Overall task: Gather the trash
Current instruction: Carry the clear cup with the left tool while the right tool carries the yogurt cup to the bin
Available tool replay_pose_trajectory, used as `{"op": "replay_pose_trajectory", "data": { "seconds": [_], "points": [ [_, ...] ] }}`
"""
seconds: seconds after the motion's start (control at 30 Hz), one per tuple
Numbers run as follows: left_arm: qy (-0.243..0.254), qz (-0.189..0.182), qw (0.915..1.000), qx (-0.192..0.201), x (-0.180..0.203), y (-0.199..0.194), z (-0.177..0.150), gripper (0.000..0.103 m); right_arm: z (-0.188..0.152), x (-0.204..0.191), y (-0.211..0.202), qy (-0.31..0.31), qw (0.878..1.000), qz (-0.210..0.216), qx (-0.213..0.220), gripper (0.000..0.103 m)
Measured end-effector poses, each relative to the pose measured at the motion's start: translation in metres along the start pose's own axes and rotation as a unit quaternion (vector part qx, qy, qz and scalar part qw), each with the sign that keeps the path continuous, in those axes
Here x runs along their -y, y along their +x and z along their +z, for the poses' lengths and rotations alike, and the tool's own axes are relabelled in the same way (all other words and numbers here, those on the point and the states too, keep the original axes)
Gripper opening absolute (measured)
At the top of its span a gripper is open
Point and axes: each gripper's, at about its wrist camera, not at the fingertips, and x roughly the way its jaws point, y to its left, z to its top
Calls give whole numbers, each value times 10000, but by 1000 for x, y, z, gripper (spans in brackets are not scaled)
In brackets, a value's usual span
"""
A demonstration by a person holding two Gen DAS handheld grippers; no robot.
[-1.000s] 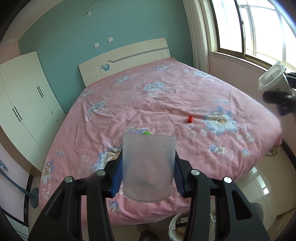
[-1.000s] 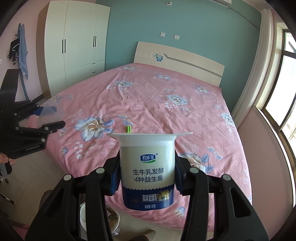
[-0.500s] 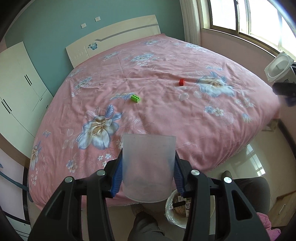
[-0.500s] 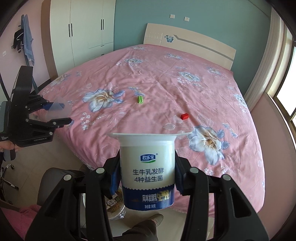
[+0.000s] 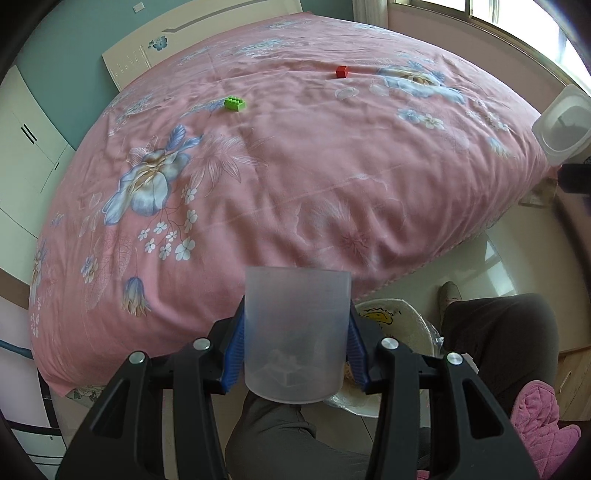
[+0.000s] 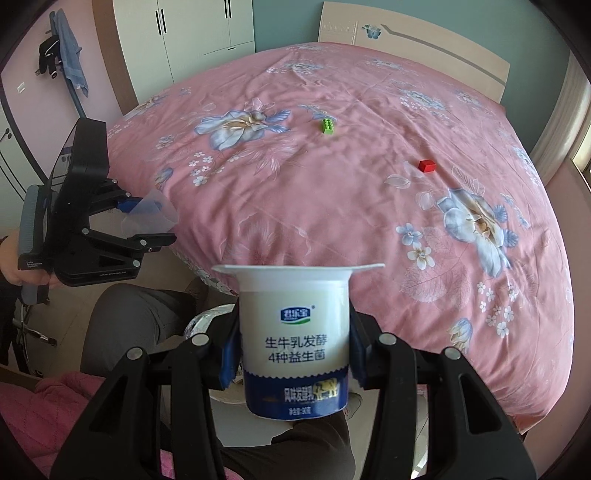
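My left gripper (image 5: 296, 343) is shut on a frosted clear plastic cup (image 5: 297, 332), held upright over the floor at the bed's foot. A white bin (image 5: 391, 325) lined with a plastic bag sits just behind and right of the cup, mostly hidden. My right gripper (image 6: 293, 350) is shut on a white and blue yogurt cup (image 6: 293, 339) with printed text. The left gripper (image 6: 122, 225) with its cup shows at the left of the right wrist view. The yogurt cup (image 5: 561, 125) shows at the right edge of the left wrist view.
A pink flowered bed (image 5: 295, 166) fills both views, with a green toy brick (image 5: 234, 103) and a red block (image 5: 342, 71) on it. The person's grey trouser legs (image 5: 498, 343) and a pink slipper (image 5: 539, 417) flank the bin. White wardrobes (image 6: 192, 29) stand behind.
Both grippers have sunk and tipped downward with their cups still held. The bed now fills more of each view, and the bin and the person's legs have come into sight.
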Motion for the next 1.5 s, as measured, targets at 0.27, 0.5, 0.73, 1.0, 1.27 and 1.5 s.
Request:
{"op": "replay_pose_trajectory", "data": {
  "seconds": [0.27,0.5,0.73,1.0,1.27,1.5],
  "points": [
    [-117,-317,9978,-575,14,57,-36,49,-35,-18,68,45,9974,376,-617,48],
    [-259,-524,9936,-968,24,100,-57,49,-66,-35,125,133,9912,735,-1096,48],
    [-457,-817,9859,-1388,37,143,-77,49,-95,-50,174,156,9857,830,-1459,48],
    [-689,-1066,9755,-1800,53,188,-94,49,-121,-57,224,263,9788,894,-1823,48],
    [-1008,-1312,9616,-2190,61,228,-106,49,-145,-54,275,596,9665,1090,-2247,48],
    [-1220,-1417,9493,-2527,67,263,-112,49,-165,-56,318,912,9510,1293,-2655,48]
  ]
}}
